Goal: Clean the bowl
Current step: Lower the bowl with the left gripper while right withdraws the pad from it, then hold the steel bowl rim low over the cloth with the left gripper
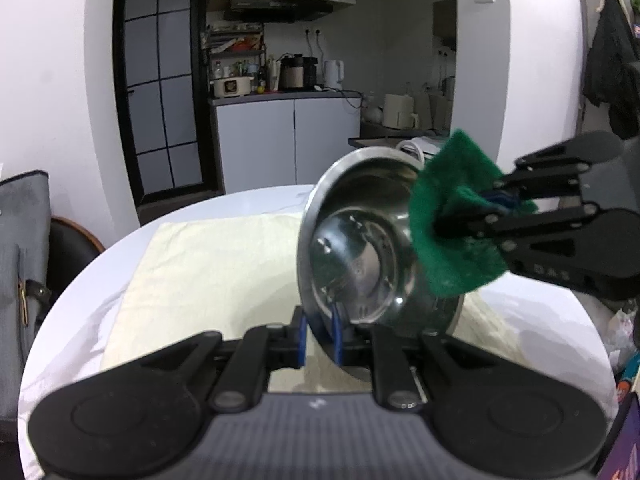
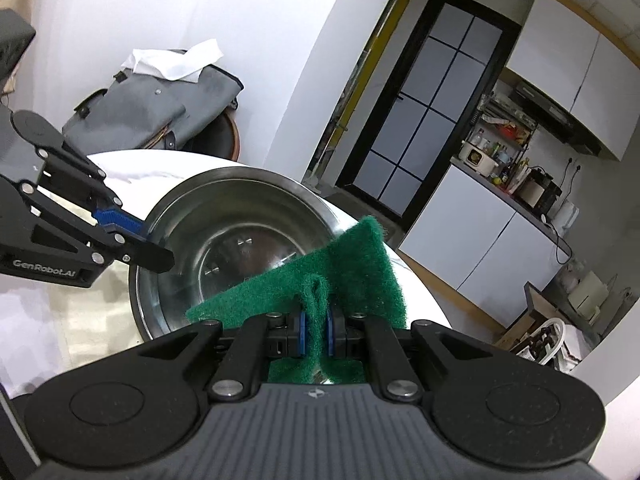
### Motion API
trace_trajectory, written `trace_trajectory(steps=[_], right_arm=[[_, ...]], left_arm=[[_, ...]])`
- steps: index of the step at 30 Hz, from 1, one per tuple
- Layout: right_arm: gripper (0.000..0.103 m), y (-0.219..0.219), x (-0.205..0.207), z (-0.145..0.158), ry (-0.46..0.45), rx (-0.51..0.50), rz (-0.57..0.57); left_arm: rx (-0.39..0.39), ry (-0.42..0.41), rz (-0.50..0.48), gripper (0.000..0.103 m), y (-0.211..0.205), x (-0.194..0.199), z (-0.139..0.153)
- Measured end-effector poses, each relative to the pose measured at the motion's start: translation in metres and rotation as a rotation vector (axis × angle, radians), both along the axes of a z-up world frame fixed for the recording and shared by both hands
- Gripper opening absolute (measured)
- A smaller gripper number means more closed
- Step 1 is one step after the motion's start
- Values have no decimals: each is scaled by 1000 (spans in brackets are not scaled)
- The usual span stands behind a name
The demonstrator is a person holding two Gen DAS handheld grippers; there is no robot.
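The left gripper [image 1: 320, 334] has its two blue pads closed on the rim of the steel bowl [image 1: 360, 248], one pad inside the wall and one outside, at the bottom centre of the left wrist view. The bowl is lifted and tipped on its edge, so its shiny inside faces the right of that frame, and it stands above the pale yellow cloth [image 1: 208, 272] that lies on the round white table [image 1: 80, 300]. The right gripper [image 2: 316, 330] is closed on a green scouring pad [image 2: 348, 276]; a fold of the pad is pinched between its blue pads in the lower centre of the right wrist view, and the rest of the pad spreads up and to both sides. In the left wrist view this gripper comes in from the right edge and the green pad is at the right rim of the bowl; whether it touches the metal I cannot tell. In the upper left of the right wrist view a grey bag [image 2: 160, 108] leans by the wall with a white paper [image 2: 176, 60] on top.
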State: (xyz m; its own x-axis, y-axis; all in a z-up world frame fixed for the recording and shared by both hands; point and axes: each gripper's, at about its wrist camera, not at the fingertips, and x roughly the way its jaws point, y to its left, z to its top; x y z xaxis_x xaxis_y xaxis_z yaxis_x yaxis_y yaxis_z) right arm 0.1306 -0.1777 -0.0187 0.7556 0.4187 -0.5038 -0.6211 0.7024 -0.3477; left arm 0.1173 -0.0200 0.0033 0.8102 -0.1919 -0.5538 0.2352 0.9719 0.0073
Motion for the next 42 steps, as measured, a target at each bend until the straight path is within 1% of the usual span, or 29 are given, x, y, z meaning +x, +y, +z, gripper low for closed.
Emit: trace_trajectory(steps=[4, 7, 9, 15, 18, 20, 22, 27, 29, 33, 36, 40, 42], right_arm=[[10, -3, -4, -2, 19, 28, 6], [10, -5, -6, -6, 36, 50, 7], [11, -7, -7, -8, 44, 69, 0], [10, -12, -7, -12, 62, 117, 3], [11, -15, -3, -15, 106, 182, 17], [10, -15, 0, -18, 128, 195, 19], [11, -15, 1, -20, 129, 186, 13], [10, -19, 5, -22, 150, 226, -8], [11, -20, 7, -23, 158, 238, -16], [11, -20, 8, -24, 160, 245, -28], [11, -22, 9, -23, 149, 254, -45], [10, -29, 10, -19, 135, 279, -64], [10, -32, 10, -18, 128, 291, -73]], left_arm=[[12, 1, 27, 20, -2, 3, -2], [7, 2, 44, 26, -1, 5, -4], [0, 2, 56, 28, 0, 8, -4], [5, 3, 81, 29, 2, 15, -6], [12, 3, 92, 30, 0, 16, -6], [19, -2, 96, 35, 0, 15, -6], [26, -8, 102, 42, 0, 15, -5], [33, -20, 116, 50, 1, 15, -5], [32, -24, 118, 50, 2, 16, -6], [33, -44, 128, 51, 3, 15, -3], [37, -73, 150, 67, 4, 15, 3], [25, -106, 163, 67, -1, 15, 15], [19, -117, 141, 67, -3, 12, 19]])
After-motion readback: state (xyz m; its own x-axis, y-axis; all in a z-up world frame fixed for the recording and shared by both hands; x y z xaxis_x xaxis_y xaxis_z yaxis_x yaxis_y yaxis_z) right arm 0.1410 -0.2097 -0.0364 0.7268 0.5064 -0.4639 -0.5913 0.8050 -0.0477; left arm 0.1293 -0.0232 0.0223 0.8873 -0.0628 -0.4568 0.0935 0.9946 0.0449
